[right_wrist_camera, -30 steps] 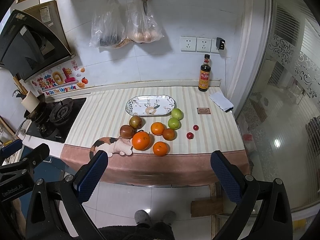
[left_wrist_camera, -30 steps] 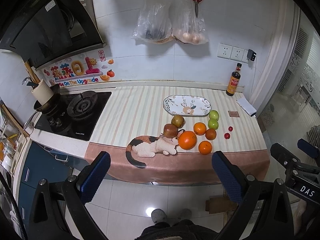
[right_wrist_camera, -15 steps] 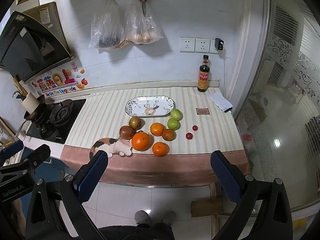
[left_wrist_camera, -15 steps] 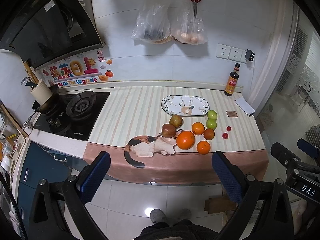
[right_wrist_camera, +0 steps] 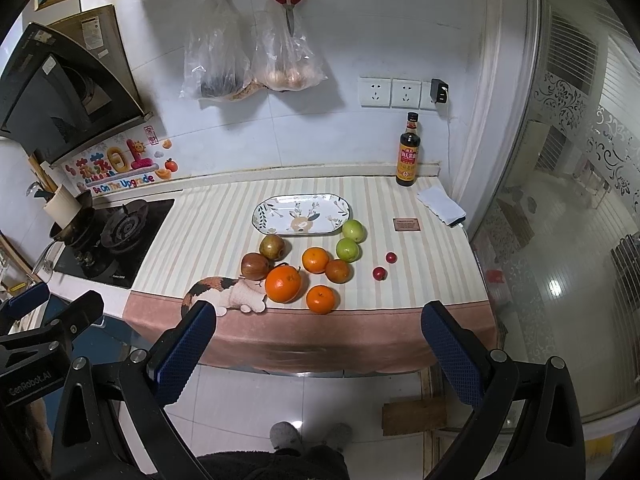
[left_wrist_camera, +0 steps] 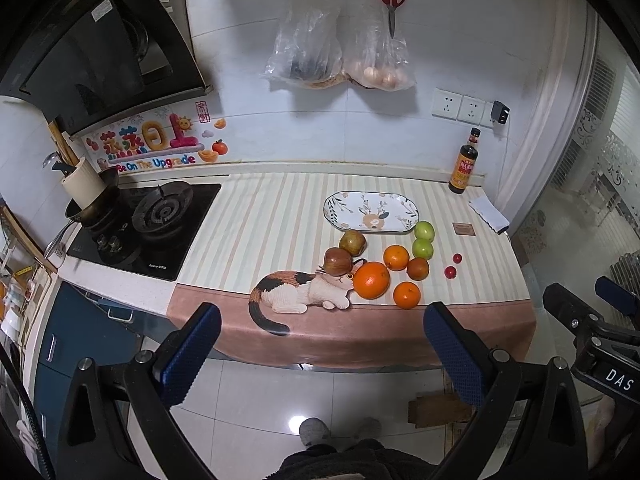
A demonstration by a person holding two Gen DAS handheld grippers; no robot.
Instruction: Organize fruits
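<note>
Fruit lies loose on the striped counter in front of an empty oval plate (left_wrist_camera: 371,213) (right_wrist_camera: 301,215): a big orange (left_wrist_camera: 371,280) (right_wrist_camera: 283,283), several smaller oranges (right_wrist_camera: 320,299), two green apples (left_wrist_camera: 423,248) (right_wrist_camera: 347,249), two reddish apples (left_wrist_camera: 338,261) (right_wrist_camera: 255,265) and two small red fruits (right_wrist_camera: 379,273). My left gripper (left_wrist_camera: 322,354) and my right gripper (right_wrist_camera: 318,352) are both open and empty, held well back from the counter above the floor.
A toy cat (left_wrist_camera: 298,291) lies at the counter's front edge beside the big orange. A gas stove (left_wrist_camera: 148,224) with a pan is at the left. A sauce bottle (right_wrist_camera: 408,152), a folded cloth (right_wrist_camera: 440,205) and a small card (right_wrist_camera: 406,224) are at the back right.
Both views have shifted only slightly; the counter sits a touch further off. No fruit has moved and both grippers stay open.
</note>
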